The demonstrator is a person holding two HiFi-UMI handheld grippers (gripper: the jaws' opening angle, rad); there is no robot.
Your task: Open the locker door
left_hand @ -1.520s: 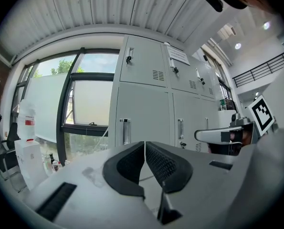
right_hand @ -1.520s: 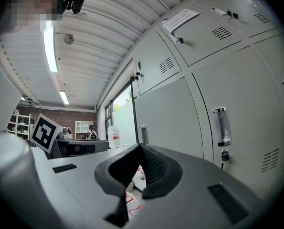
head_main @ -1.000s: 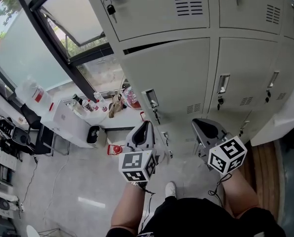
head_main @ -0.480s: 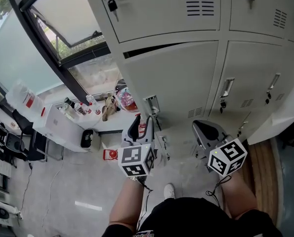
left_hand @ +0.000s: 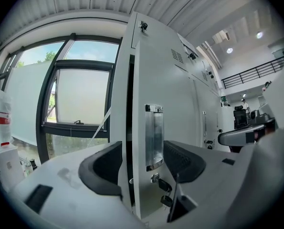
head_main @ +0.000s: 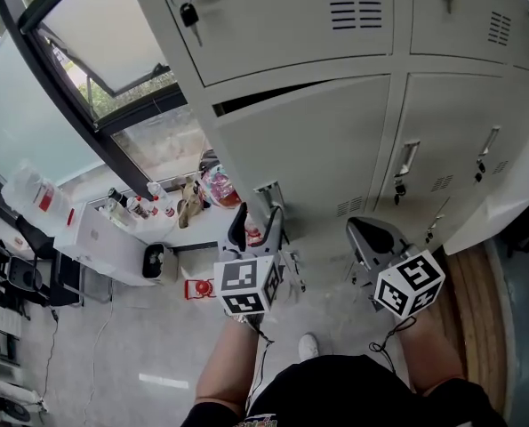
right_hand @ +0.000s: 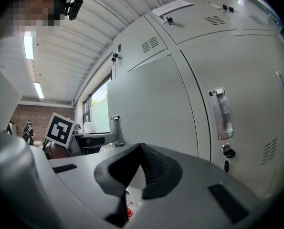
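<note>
The pale grey locker door (head_main: 308,149) at the lower left stands slightly ajar, with a dark gap along its top and its free edge. Its metal handle (left_hand: 154,137) sits near that edge, with keys (left_hand: 163,187) hanging below. My left gripper (head_main: 255,222) points level at the door. Its jaws have just been opening and now stand wide, one on each side of the door's free edge (left_hand: 132,128), with the pads off it. My right gripper (head_main: 368,231) hovers to the right, shut on nothing, its pads meeting (right_hand: 142,168) in front of the closed door beside it.
Closed lockers with handles (head_main: 406,158) and hanging keys (head_main: 186,12) fill the wall above and to the right. Left of the lockers are a dark-framed window (head_main: 113,69) and a low white shelf with bottles (head_main: 148,207). A red thing (head_main: 193,289) lies on the floor.
My left gripper has moved forward to the door's free edge and its jaws have gone from shut to wide open astride it. The right gripper has barely shifted.
</note>
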